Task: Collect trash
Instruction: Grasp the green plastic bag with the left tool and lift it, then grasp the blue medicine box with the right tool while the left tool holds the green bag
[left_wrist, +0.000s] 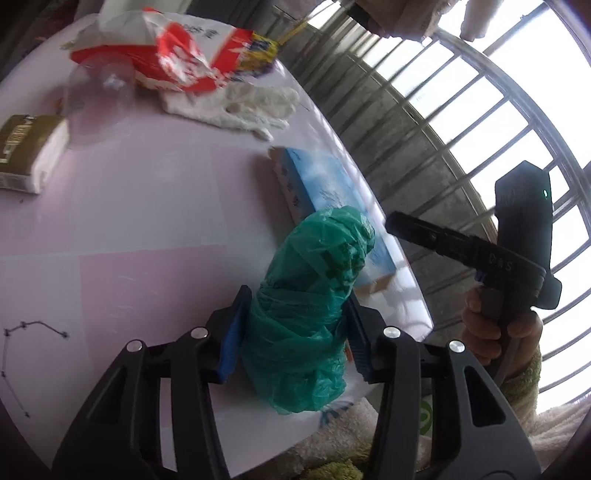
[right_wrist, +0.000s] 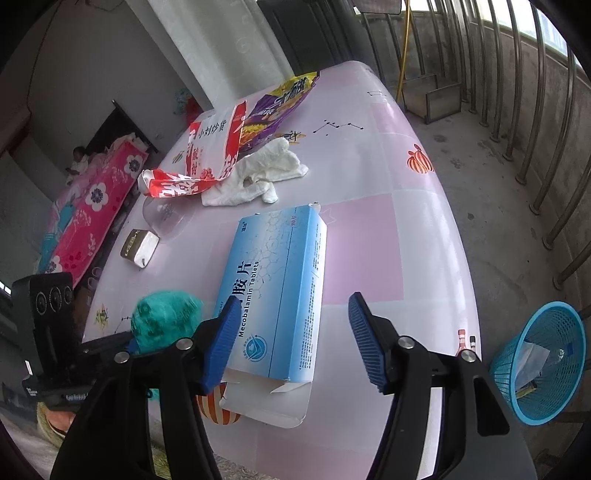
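A crumpled green plastic bag (left_wrist: 310, 295) stands between the blue pads of my left gripper (left_wrist: 295, 332), which is shut on it near the table's front edge. The same bag (right_wrist: 166, 321) shows at the left of the right wrist view. A flattened blue and white tablet box (right_wrist: 280, 295) lies on the pink table (right_wrist: 406, 221). My right gripper (right_wrist: 291, 306) hangs open above the box's near half, pads apart and touching nothing. In the left wrist view the box (left_wrist: 314, 184) lies just behind the bag, and a hand (left_wrist: 495, 321) grips the right tool's handle.
A red and white snack bag (right_wrist: 207, 155), a purple snack bag (right_wrist: 280, 99), white gloves (right_wrist: 258, 173), a clear plastic lid (right_wrist: 166, 218) and a tissue pack (right_wrist: 138, 247) lie further back. A blue mesh basket (right_wrist: 543, 362) stands on the floor at the right, by metal railings (right_wrist: 546, 147).
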